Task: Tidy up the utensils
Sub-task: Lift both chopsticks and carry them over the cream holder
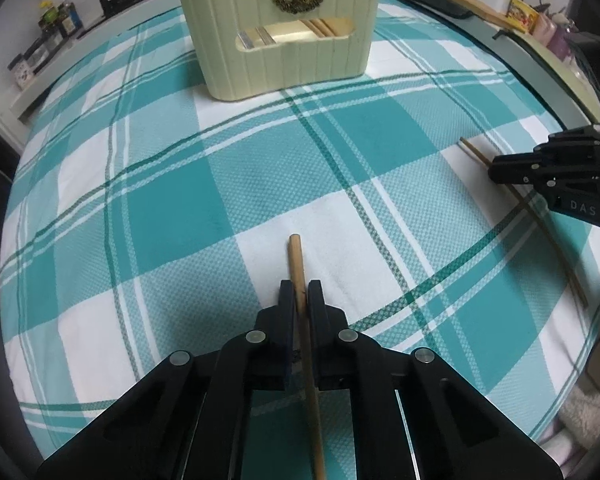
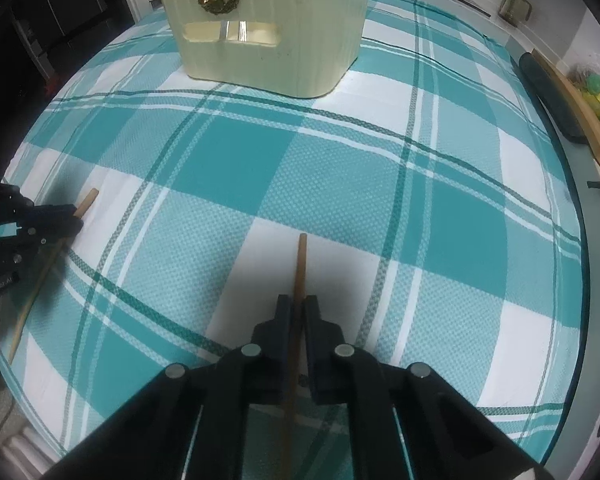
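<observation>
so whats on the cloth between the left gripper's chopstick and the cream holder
Nothing: in the left wrist view only bare checked tablecloth lies between the chopstick held in the left gripper and the cream holder. The right wrist view agrees.

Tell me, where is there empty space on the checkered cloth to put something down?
The widest bare stretch of the teal-and-white checked tablecloth lies between the cream ribbed plastic holder and the two black grippers. Each gripper, left gripper and right gripper, is shut on a thin wooden chopstick, so the near edge is crowded.
</observation>
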Demonstrator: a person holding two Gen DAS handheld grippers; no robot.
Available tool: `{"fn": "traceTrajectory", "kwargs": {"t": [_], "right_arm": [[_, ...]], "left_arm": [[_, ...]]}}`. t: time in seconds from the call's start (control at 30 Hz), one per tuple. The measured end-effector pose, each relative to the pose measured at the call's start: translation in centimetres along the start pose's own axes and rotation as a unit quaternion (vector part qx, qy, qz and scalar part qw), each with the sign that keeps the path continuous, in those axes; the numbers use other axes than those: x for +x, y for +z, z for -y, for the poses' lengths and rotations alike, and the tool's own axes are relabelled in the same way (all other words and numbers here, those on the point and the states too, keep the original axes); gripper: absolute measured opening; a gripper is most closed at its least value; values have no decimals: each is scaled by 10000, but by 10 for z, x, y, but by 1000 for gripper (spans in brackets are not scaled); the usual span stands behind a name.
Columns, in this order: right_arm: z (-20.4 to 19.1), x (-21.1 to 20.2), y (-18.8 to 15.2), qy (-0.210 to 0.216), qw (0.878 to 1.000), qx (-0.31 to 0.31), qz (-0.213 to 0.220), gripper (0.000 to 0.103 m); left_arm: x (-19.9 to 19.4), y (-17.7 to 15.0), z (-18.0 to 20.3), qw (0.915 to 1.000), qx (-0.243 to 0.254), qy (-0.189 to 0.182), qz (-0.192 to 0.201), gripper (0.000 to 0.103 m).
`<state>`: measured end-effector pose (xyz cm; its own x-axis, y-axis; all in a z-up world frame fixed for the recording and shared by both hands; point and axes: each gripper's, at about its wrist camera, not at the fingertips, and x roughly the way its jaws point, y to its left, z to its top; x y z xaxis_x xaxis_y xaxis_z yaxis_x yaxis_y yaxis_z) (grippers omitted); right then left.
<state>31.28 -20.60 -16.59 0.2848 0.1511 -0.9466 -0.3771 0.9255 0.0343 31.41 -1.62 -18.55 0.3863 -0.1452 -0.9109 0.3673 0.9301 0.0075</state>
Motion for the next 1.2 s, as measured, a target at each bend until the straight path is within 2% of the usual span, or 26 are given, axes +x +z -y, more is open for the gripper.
{"fn": "traceTrajectory", "kwargs": {"t": [0.1,0.23,0.43,0.6,0.77,0.93,1.2], "right_arm": [[5,-18,0,175,9989,201,384,6],[2,-71,-7,351,9921,311,1163,6],[-13,-155,-19,441,9712,289,2323,6],[-29,-200,-31,319,9528,189,3014,6],[-43,-226,-40,152,9384,102,3451,6],[-50,-247,-46,120,9286,102,3707,6],[-50,-275,-51,85,9214,34,3884,6]], "left_arm": [[-29,-1,-5,9988,-223,-90,434,5],[-83,-2,-10,9929,-394,-173,1113,5],[-159,-4,-17,9757,-552,-252,2105,5],[-195,-15,-21,9616,-747,-322,2621,4],[-209,-20,-22,9537,-883,-365,2851,4],[-228,-27,-18,9452,-932,-388,3105,4],[-263,-23,-13,9353,-796,-391,3425,4]]}}
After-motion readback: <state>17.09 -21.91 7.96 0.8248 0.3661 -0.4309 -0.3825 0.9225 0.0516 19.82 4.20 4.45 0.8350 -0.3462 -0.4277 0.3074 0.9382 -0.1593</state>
